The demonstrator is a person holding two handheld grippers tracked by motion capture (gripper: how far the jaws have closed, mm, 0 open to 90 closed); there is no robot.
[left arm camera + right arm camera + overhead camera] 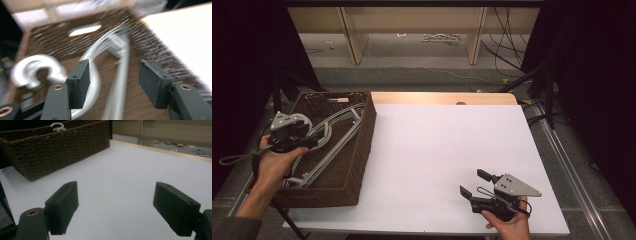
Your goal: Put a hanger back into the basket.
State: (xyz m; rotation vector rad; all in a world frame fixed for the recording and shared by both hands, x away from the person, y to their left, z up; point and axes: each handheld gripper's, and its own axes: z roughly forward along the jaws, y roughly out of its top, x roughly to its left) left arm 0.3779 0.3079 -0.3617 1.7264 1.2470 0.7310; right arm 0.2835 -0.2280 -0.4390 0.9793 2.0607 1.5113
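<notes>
1. We find the grey hangers (334, 137) lying in the wicker basket (362, 165) at the table's (452, 150) left, long axis running near-left to far-right.
2. The left gripper (294, 136) hovers directly over them, fingers (78, 82) partly open, gripping nothing.
3. The right gripper (474, 185) rests near-right, well apart, fingers wide and empty.
4. We judge the left hand nearer.

blurred: hangers (117, 75), basket (50, 37) | cut off: hanger hook (58, 126) behind basket wall
</notes>
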